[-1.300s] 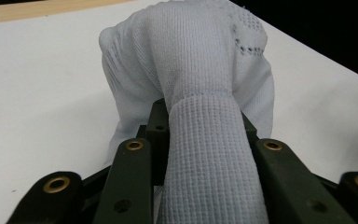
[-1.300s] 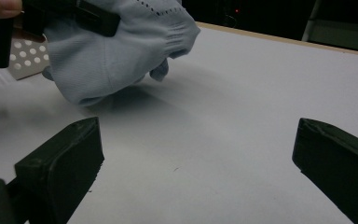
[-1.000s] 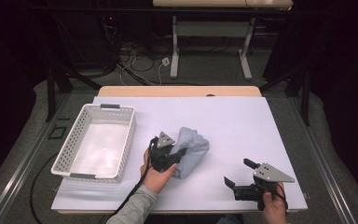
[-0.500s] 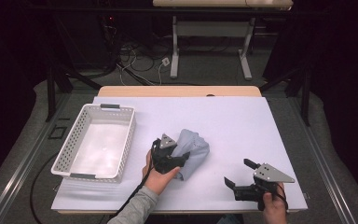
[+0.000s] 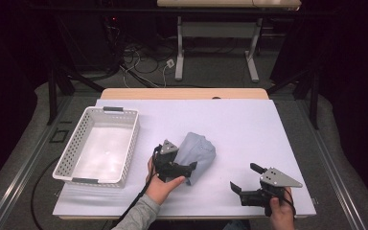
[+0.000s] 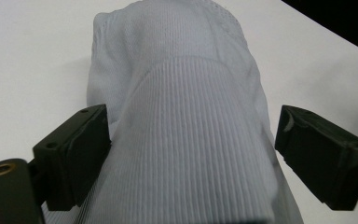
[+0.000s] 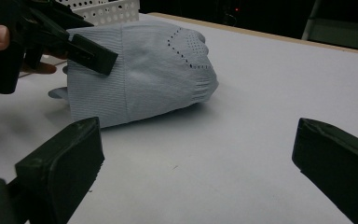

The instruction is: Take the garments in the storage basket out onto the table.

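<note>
A pale blue knitted garment point(image 5: 196, 151) lies bunched on the white table point(image 5: 249, 120), ribbed cuff toward the person. My left gripper point(image 5: 189, 171) is at that cuff. In the left gripper view its jaws stand open on either side of the ribbed cuff point(image 6: 191, 140): the left jaw touches the fabric and the right jaw is apart from it. My right gripper point(image 5: 244, 178) is open near the table's front right, jaws wide and holding nothing. In its view the garment point(image 7: 154, 79) lies ahead, with the left gripper point(image 7: 91, 53) over its near end.
A white perforated plastic basket point(image 5: 76, 143) stands at the left of the table, nothing in it. Its wall point(image 7: 105, 9) is behind the garment in the right gripper view. Bare white tabletop stretches behind and to the right of the garment. Cables and table legs are on the floor beyond.
The garment has dropped from a raised, peaked bunch to a lower, rounded heap. The left gripper has shifted slightly toward the person. The right gripper has stayed put.
</note>
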